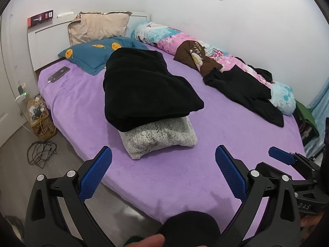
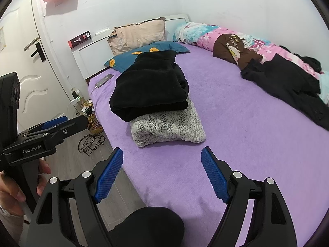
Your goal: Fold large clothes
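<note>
Black garment atop speckled grey one, on purple bedcover.

- Bed, covered by a purple fleece sheet.
- Folded grey knit sweater lies mid-bed, under a folded black fleece garment.
- Teal lemon-print pillow and phone near the headboard.
- Rolled floral quilt along the wall, with unfolded dark clothes draped beside it.

A home bedroom: a bed with purple cover, pillows against a white headboard, a rolled quilt by the wall, a charging phone, a door.
</note>
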Action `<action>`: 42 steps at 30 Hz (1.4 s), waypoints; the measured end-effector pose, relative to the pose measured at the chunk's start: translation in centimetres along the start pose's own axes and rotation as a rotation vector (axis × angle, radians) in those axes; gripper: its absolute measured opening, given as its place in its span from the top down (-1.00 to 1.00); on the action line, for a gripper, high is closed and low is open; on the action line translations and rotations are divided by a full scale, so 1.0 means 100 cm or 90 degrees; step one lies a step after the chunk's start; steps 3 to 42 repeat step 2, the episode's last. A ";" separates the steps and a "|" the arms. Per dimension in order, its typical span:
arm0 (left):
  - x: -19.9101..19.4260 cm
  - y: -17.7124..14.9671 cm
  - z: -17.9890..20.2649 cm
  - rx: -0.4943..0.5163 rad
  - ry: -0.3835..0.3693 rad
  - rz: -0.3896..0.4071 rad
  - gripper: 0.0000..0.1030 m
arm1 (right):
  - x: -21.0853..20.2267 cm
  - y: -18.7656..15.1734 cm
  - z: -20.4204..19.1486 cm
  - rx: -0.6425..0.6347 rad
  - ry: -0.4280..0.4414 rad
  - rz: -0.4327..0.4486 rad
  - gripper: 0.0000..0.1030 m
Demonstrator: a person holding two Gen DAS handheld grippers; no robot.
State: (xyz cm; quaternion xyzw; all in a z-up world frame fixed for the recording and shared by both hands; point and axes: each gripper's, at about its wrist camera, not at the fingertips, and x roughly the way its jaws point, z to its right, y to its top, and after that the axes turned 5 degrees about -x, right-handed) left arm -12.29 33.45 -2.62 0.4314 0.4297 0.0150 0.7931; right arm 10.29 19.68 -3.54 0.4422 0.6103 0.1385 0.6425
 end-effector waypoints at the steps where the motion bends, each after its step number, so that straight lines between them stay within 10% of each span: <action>1: -0.001 0.000 0.000 0.000 0.000 0.000 -0.88 | 0.000 0.000 0.000 0.000 0.000 0.000 -0.50; 42: 0.000 0.001 -0.001 -0.001 -0.001 0.000 -0.88 | 0.000 0.000 -0.001 -0.001 0.000 0.000 -0.50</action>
